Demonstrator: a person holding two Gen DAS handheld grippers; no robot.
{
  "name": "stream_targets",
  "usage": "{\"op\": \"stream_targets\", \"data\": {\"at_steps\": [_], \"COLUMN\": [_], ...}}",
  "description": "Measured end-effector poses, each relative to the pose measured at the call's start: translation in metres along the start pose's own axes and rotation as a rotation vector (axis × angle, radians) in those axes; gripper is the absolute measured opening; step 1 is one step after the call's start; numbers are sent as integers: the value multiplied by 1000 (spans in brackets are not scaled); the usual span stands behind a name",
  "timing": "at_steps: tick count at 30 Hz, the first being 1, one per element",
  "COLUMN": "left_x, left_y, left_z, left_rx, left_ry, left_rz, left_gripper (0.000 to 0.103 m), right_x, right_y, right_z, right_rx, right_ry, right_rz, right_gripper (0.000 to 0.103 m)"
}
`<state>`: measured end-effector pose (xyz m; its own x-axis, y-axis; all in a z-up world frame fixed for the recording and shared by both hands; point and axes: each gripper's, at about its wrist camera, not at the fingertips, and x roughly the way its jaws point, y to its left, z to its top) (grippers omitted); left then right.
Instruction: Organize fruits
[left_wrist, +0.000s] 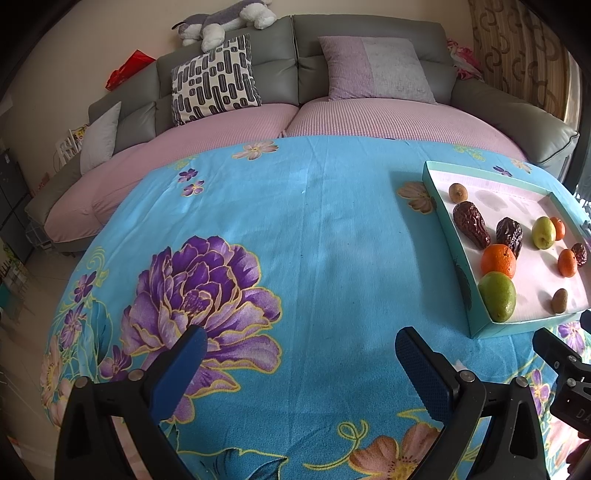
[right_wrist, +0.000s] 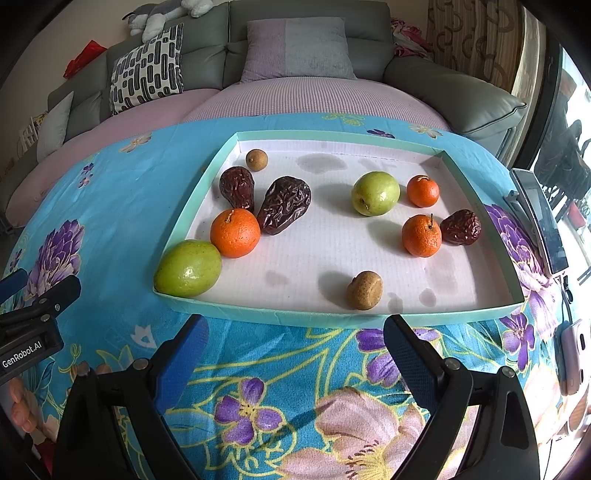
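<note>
A shallow teal tray (right_wrist: 258, 314) with a white floor holds the fruit. In it are two green fruits (right_wrist: 188, 268) (right_wrist: 375, 193), three oranges (right_wrist: 235, 232) (right_wrist: 421, 235) (right_wrist: 423, 191), three wrinkled dark dates (right_wrist: 283, 209) (right_wrist: 237, 187) (right_wrist: 460, 227) and two small brown longans (right_wrist: 364, 290) (right_wrist: 256, 160). My right gripper (right_wrist: 295, 343) is open and empty, just in front of the tray's near wall. My left gripper (left_wrist: 301, 354) is open and empty over the bare cloth, left of the tray (left_wrist: 461, 266).
The table wears a blue floral cloth (left_wrist: 295, 221). A grey sofa (left_wrist: 369, 33) with pink seat covers and cushions stands behind it. A phone (right_wrist: 539, 218) lies right of the tray, and a white device (right_wrist: 570, 360) sits at the table's right edge.
</note>
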<state>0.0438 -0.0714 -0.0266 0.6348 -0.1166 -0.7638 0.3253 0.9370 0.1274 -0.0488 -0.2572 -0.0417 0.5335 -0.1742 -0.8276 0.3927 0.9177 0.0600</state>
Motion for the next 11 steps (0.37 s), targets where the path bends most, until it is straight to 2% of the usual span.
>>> {"op": "stream_targets", "data": {"at_steps": [11], "left_x": [-2], "left_y": [1], "left_z": [0], "left_rx": [-13], "left_ry": [-5], "left_rz": [-3], "left_gripper": [103], "right_x": [0], "right_y": [-1], "right_z": [0], "right_rx": [1], "right_ry": [-1], "right_rz": [-1], "right_gripper": [96]}}
